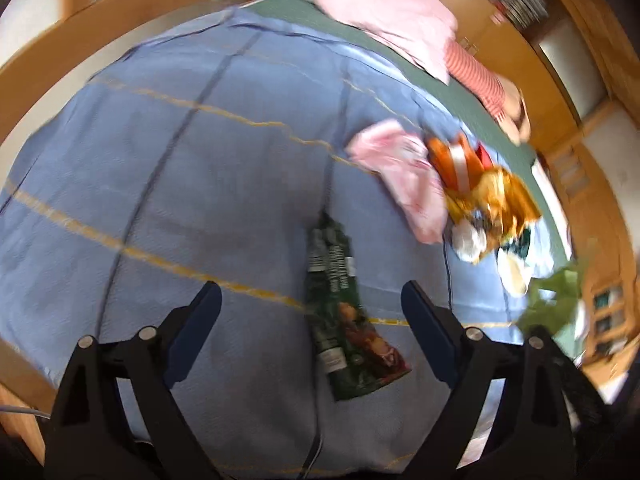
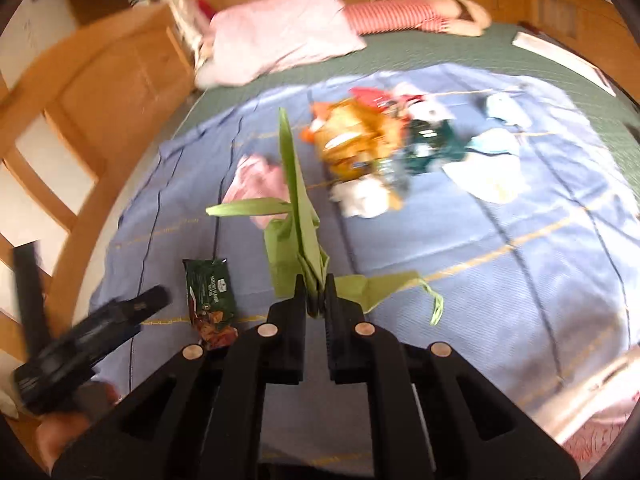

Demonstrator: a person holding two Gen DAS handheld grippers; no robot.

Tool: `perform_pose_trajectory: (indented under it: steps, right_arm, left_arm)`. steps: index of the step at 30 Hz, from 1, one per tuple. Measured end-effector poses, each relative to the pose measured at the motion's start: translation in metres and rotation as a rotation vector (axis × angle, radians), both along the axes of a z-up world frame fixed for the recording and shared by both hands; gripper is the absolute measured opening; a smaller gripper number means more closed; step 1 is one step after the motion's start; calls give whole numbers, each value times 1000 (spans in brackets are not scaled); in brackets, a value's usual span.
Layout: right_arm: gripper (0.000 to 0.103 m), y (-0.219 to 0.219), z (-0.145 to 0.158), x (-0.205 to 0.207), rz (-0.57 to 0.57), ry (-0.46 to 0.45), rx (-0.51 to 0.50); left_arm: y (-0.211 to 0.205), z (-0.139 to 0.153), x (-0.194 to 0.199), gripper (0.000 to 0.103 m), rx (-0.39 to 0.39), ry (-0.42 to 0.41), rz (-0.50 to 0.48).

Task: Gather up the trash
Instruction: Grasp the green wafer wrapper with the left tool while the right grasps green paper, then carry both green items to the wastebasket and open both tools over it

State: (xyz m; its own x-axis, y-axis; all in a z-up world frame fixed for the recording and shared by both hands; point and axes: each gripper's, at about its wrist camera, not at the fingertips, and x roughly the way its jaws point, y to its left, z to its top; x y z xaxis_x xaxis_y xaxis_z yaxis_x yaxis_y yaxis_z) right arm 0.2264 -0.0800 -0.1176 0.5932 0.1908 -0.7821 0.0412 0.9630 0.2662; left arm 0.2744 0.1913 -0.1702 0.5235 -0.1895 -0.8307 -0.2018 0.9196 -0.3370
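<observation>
A dark green snack wrapper [image 1: 344, 312] lies flat on the blue bedspread [image 1: 180, 184], between the fingers of my open left gripper [image 1: 312, 300], which hovers above it. It also shows in the right wrist view [image 2: 210, 300], with the left gripper [image 2: 92, 336] beside it. My right gripper [image 2: 316, 296] is shut on a green paper bag [image 2: 298, 216] held above the bed. A pile of trash lies further off: an orange and gold wrapper [image 1: 480, 188] [image 2: 352, 140], white crumpled paper [image 2: 364, 196], a teal wrapper [image 2: 428, 140] and a pink cloth [image 1: 404, 176] [image 2: 256, 180].
A pink pillow [image 2: 280, 32] and a red striped one [image 2: 396, 16] lie at the head of the bed on a green sheet [image 2: 440, 52]. A wooden bed frame [image 1: 100, 28] and wooden cupboards [image 2: 112, 80] surround the bed. White and light blue scraps [image 2: 492, 168] lie at the right.
</observation>
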Motion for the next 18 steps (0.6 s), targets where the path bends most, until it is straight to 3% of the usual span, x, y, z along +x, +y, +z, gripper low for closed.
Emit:
perform_pose_trajectory:
  steps: [4,6,10,13,18]
  right_arm:
    - [9,-10,3,-20,-16,-21,-1]
    - [9,-10,3,-23,0,-24,-14]
    - [9,-6,4,-31,31,-19,-16]
    - [9,-5,8,-38,35,-31,-21]
    - [9,-11,21,-48,32,-83,-37]
  left_arm:
    - [-37,-11,9,79,109,-21,-91]
    - [-52,-24,14,67,143,24,-149]
    - [-62,-43,15,29,171,96,-203]
    - [-57,-32,9,24,169,47,-190]
    - [-59,18,-23,23,249,-162,-173]
